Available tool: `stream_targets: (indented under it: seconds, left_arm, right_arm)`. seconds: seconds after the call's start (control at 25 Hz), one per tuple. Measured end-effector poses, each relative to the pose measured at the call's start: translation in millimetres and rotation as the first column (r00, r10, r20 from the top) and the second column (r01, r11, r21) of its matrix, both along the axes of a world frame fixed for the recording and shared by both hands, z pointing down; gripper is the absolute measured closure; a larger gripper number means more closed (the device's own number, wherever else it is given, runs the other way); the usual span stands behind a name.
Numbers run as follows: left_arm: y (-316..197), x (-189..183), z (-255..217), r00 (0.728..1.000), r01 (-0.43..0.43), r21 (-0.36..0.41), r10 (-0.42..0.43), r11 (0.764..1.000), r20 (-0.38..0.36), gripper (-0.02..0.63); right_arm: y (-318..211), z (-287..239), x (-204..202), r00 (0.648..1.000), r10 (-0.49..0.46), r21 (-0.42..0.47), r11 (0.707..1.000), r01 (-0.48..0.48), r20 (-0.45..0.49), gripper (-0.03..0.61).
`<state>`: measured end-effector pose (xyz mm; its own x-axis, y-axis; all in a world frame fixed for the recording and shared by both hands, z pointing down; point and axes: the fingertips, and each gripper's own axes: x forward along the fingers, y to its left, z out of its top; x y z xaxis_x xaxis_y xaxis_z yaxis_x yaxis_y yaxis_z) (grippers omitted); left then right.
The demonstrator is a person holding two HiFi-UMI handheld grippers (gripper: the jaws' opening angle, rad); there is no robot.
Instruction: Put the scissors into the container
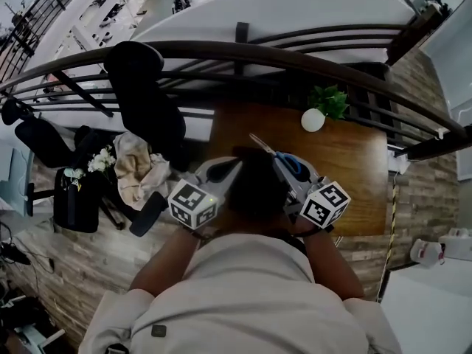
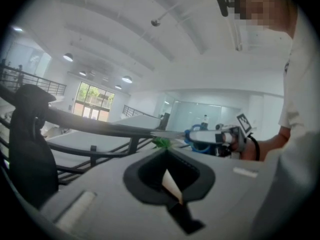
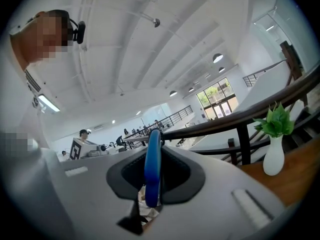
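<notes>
Over the wooden table at the centre of the head view, the right gripper was clamped on the blue handle of the scissors, blades pointing to the upper left. Beside it, the left gripper had its jaws together on nothing. A white vase with a green plant stood higher up on the table.

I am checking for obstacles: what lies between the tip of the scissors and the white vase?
Nothing: in the head view only bare wooden table shows between the scissors and the vase.
</notes>
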<state>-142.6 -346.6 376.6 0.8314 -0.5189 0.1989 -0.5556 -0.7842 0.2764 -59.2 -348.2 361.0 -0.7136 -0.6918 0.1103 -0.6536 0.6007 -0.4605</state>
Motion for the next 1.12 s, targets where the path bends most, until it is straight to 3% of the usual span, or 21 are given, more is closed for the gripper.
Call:
stream_targets:
  seconds: [0.64,1.12]
  left_arm:
    - [-23,17,107,0.996,0.038,-0.128,-0.026,0.991,0.091,0.611]
    - [-2,15,172,0.991,0.048,-0.237,-0.017,0.970,0.132,0.611]
  right_arm:
    - [-17,107,16,0.994,-0.110,-0.168,0.979,0.113,0.029,0.525]
    - [18,181,12,0.980,-0.166,-0.357,0.914,0.194,0.106,0.525]
